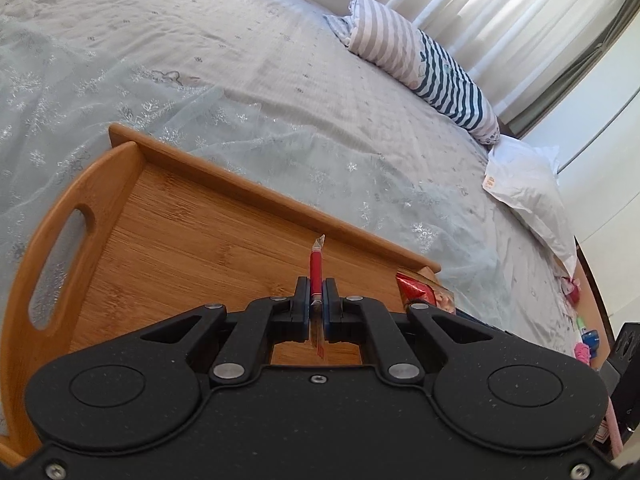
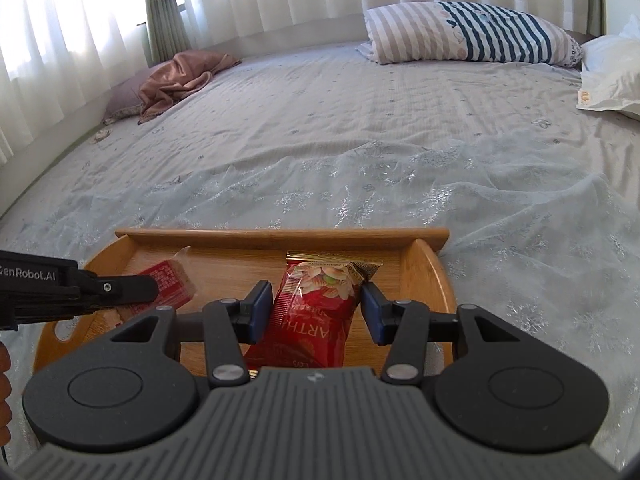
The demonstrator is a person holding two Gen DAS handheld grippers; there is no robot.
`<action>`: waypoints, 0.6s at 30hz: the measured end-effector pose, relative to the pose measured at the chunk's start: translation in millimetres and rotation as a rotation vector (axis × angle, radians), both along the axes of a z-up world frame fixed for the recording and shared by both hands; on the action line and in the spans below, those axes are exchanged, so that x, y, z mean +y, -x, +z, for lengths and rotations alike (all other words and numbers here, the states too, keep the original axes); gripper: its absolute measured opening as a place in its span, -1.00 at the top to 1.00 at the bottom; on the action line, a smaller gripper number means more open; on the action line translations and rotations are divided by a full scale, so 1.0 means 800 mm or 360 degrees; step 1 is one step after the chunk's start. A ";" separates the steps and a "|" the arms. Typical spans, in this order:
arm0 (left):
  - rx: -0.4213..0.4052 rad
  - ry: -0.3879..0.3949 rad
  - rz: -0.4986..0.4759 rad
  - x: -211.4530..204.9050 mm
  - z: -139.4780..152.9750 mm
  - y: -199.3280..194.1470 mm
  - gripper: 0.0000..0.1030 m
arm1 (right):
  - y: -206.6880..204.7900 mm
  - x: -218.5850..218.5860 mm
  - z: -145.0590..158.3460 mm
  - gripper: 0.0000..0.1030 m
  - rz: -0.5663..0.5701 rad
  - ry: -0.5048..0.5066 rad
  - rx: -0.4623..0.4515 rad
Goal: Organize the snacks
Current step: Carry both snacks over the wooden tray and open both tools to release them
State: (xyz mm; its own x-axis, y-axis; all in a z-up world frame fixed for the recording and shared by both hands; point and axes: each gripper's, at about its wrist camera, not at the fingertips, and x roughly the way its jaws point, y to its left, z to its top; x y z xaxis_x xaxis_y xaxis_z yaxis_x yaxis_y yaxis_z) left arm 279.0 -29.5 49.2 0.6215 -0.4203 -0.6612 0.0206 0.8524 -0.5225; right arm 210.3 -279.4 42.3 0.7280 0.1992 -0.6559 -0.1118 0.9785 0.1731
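Your left gripper (image 1: 316, 294) is clamped tight on a thin red packet (image 1: 315, 276), edge-on in its own view. Only the right view shows its flat printed face, over the tray (image 2: 280, 236). Your right gripper (image 2: 316, 312), part open, pinches a red nut bag (image 2: 316, 308) above the tray floor.

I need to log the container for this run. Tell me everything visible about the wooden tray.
The wooden tray looks like light bamboo, with a flat, grained floor, straight rails on the long sides and curved end walls with a cut-out handle slot. It sits level on the bed's sheer snowflake-patterned cover. No snack is seen lying on its floor. Above it the left gripper pinches a thin red packet, and the right gripper holds a red nut bag.
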 end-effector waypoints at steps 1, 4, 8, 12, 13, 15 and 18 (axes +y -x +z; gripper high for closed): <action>0.0009 0.0003 -0.0002 -0.001 -0.002 -0.002 0.89 | -0.003 0.001 -0.003 -0.02 0.0007 0.0004 0.0005; 0.0024 0.0010 0.0003 -0.001 -0.011 -0.007 0.89 | -0.010 0.002 -0.013 -0.02 0.0004 0.0006 0.0020; 0.0041 0.0020 0.0014 0.000 -0.018 -0.013 0.89 | -0.017 0.001 -0.021 -0.02 -0.0001 -0.0013 0.0038; 0.0051 0.0021 0.0009 -0.001 -0.026 -0.017 0.89 | -0.021 0.004 -0.025 -0.03 0.0013 -0.0018 0.0034; 0.0050 0.0025 0.0009 -0.002 -0.027 -0.017 0.89 | -0.022 0.005 -0.026 -0.03 0.0015 -0.0018 0.0035; 0.0049 0.0029 0.0008 -0.003 -0.029 -0.018 0.89 | -0.024 0.005 -0.028 -0.03 0.0019 -0.0025 0.0039; 0.0042 0.0045 0.0015 -0.003 -0.031 -0.018 0.88 | -0.026 0.007 -0.030 -0.04 0.0031 -0.0029 0.0038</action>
